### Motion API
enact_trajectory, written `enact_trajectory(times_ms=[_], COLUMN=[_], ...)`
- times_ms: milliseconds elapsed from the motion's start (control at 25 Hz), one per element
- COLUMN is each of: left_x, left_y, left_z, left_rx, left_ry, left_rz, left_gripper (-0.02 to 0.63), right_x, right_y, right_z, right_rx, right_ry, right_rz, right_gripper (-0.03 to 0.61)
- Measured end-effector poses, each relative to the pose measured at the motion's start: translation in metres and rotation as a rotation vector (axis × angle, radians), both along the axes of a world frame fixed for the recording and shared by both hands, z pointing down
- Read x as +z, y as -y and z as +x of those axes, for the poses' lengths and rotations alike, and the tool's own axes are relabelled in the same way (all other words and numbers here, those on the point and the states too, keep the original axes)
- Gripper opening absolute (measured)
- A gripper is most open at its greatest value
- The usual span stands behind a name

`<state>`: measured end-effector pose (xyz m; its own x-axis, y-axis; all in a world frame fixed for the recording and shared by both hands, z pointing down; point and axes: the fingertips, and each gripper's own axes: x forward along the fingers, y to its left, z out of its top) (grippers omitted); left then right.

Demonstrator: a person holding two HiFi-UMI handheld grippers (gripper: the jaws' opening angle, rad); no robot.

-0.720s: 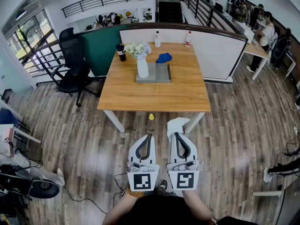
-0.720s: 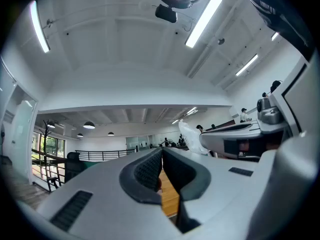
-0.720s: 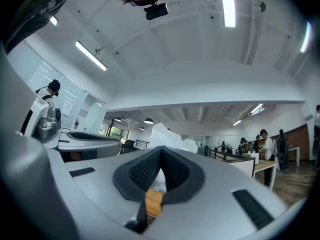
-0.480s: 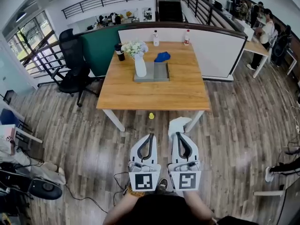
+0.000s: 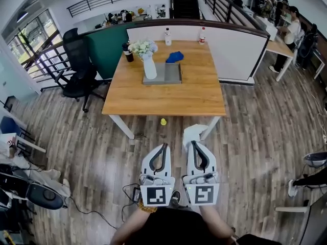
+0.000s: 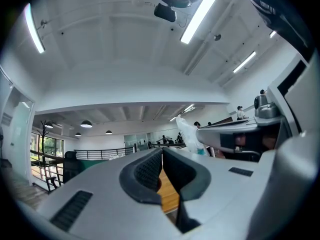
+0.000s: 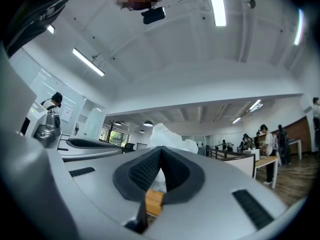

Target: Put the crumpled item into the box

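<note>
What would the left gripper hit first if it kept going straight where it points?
Probably the wooden table, at its near edge; nothing shows between it and the left gripper. Height is unclear, so the gripper might pass over the top instead.

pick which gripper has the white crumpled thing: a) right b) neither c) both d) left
a: the white crumpled item sticks out past the tips of the right gripper, and the right gripper view shows it pinched between the closed jaws, while the left gripper is shut with nothing in it.
</note>
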<state>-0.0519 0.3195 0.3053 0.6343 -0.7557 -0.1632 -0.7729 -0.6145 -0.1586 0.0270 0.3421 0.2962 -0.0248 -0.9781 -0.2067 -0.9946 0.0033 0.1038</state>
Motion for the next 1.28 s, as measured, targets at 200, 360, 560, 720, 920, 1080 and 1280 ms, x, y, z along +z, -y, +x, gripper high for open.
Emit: enact_trajectory(times_ms=[200,360,560,720,920,1080,1280], left_x=[0.001,0.004,0.001,-0.003,-0.004,-0.002,-0.001], left_y=[0.010,0.025,0.046,0.063,0.092,0.118,0.148], left_z=[0.009,0.015,0.030,0.041,0.047,0.050,0.054], left_rx=[0.018,0.030,0.068,0.093,0.106,0.117,0.141], left_ry=[-0.027,-0.046,-0.059,-0.059,-0.065,-0.058,-0.065], left_rz=[-0.013,-0.042,-0.011,-0.003,-0.019,-0.007,-0.023], left_gripper=[0.023,0.023,0.023,0.023,0.023,0.023,0.023], right_x=[0.003,0.006,0.002,0.002,0.003,0.005,0.009], right_y=[0.011,0.025,0.043,0.060,0.085,0.110,0.140], right_z=[0.007,0.014,0.024,0.032,0.039,0.044,0.047], right_rx=[-0.001,0.013,0.025,0.038,0.053,0.060,0.064], right_ry=[-0.041,-0.033,-0.061,-0.063,-0.058,-0.049,-0.055], right_rz=[0.001,-0.033,-0.016,-0.034,-0.057,-0.066,-0.089], right_gripper=[0.005,0.005,0.005,0.005,0.005,0.005,0.005])
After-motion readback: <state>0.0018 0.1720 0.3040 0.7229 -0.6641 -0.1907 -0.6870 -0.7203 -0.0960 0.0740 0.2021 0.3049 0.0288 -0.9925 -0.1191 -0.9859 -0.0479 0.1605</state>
